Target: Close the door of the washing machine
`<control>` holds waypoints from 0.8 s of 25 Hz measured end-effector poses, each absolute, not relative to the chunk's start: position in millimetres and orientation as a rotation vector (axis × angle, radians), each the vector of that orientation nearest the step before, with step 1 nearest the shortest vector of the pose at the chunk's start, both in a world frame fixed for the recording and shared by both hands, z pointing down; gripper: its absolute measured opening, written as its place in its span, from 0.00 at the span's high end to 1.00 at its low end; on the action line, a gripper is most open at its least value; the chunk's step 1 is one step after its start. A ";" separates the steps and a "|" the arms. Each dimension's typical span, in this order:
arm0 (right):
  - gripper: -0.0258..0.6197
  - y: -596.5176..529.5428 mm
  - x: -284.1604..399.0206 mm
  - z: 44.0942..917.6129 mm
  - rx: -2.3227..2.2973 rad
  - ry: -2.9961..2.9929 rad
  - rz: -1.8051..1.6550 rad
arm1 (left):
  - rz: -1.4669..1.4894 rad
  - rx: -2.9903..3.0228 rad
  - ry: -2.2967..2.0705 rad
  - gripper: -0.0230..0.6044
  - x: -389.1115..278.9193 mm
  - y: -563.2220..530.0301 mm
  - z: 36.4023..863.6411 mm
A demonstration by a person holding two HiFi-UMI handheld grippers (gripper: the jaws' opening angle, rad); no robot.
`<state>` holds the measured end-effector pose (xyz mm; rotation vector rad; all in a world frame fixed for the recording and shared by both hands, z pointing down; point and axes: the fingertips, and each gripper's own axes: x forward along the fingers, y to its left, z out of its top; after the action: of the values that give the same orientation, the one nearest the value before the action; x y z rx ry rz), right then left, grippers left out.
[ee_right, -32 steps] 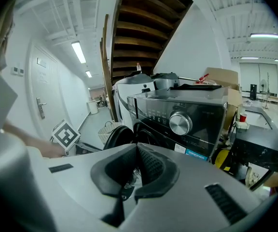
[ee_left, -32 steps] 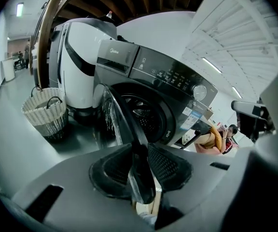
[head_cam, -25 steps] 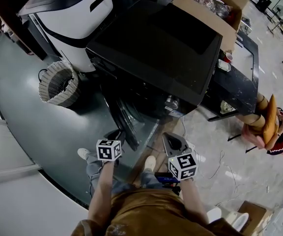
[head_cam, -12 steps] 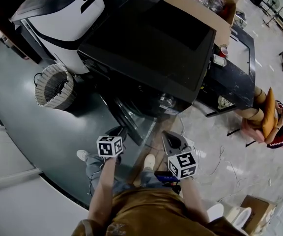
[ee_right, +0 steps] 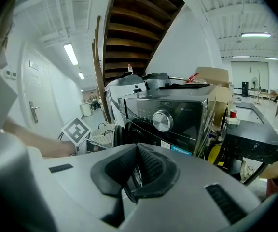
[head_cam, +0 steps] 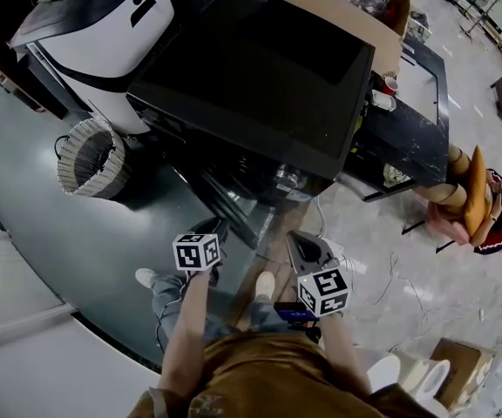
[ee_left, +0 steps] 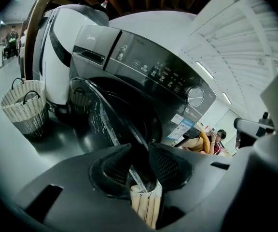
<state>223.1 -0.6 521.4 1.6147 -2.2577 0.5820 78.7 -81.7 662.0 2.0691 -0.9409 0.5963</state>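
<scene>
The left tool (ee_left: 138,149) has its jaws apart with a narrow gap, low in the middle of the left gripper view. The near edge of the door (ee_left: 105,115) runs down into that gap; I cannot tell whether either jaw touches it. The right tool (ee_right: 134,149) has its jaw tips pressed together and holds nothing. It is low in the middle of the right gripper view, short of the machine's front.

The door stands swung open, nearly edge-on to the left tool. It is a round dark glass pane in a dark rim, with white streaks on the glass. Behind it gapes the dark drum opening (ee_left: 134,110).

The washing machine (head_cam: 260,77) is black and glossy and fills the upper middle of the head view. Its control panel (ee_left: 153,66) carries a row of small pale icons, too small to read. At the panel's right end is a silver dial (ee_left: 195,96). A faint logo sits on the drawer front at the panel's left, but it is too blurred to make out. Below the dial are blue-and-white stickers (ee_left: 180,127) whose print is illegible.

At the left of the left gripper view are a white machine (ee_left: 62,57) and a wicker basket (ee_left: 24,105). In the head view, a cardboard box (head_cam: 347,16) lies at the upper right. A black tabletop (head_cam: 412,138) to the machine's right holds a red cup (head_cam: 390,84).
</scene>
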 end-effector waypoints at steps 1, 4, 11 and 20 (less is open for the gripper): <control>0.94 0.1 225.1 521.6 1.620 -2.255 0.584 | 0.599 2.070 -0.938 0.76 80.9 -82.9 661.9; 0.94 1.8 229.9 522.1 1.630 -2.247 0.586 | 0.593 2.069 -0.923 0.75 87.9 -85.8 662.1; 0.94 2.6 235.7 523.8 1.645 -2.240 0.597 | 0.548 2.042 -0.902 0.75 100.1 -95.0 662.4; 0.94 4.7 248.9 528.1 1.695 -2.223 0.624 | 0.540 2.043 -0.876 0.75 116.7 -108.9 662.8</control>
<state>248.9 4.7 528.1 1.6951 -2.2226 0.6244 116.7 -108.9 662.8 2.0433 -0.8759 0.5404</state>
